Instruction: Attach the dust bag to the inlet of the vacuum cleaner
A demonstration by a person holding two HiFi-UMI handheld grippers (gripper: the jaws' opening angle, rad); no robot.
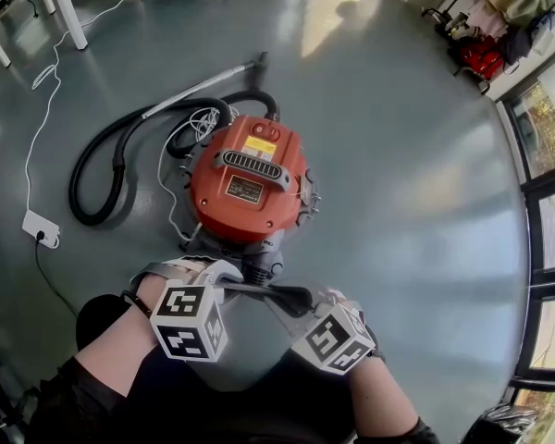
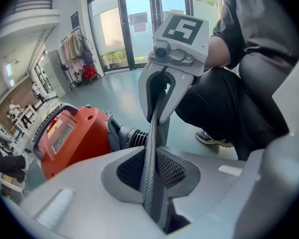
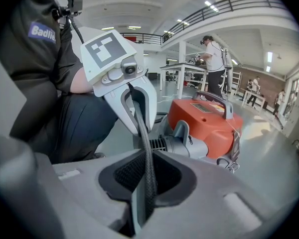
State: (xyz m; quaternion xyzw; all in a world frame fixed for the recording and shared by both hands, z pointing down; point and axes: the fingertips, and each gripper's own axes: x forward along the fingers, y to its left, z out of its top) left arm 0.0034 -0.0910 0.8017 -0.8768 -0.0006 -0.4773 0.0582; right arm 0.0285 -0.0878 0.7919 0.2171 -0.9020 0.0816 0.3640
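The orange vacuum cleaner (image 1: 250, 178) stands on the grey floor, its grey ribbed inlet (image 1: 259, 266) turned toward me. A dark mesh dust bag (image 1: 270, 292), seen edge-on as a thin strip, stretches between my two grippers just in front of that inlet. My left gripper (image 1: 229, 281) is shut on one end, my right gripper (image 1: 294, 300) on the other. In the left gripper view the dust bag (image 2: 150, 148) runs from my left gripper (image 2: 150, 183) up to the right gripper (image 2: 162, 101), with the inlet (image 2: 132, 136) behind. The right gripper view mirrors this: dust bag (image 3: 145, 153), right gripper (image 3: 144, 188), inlet (image 3: 164, 144).
A black hose (image 1: 102, 169) and metal wand (image 1: 199, 86) curl left of the vacuum. A white cable leads to a power strip (image 1: 39, 228). White table legs (image 1: 65, 7) stand far left. My knees are beneath the grippers. Windows (image 1: 546, 211) line the right side.
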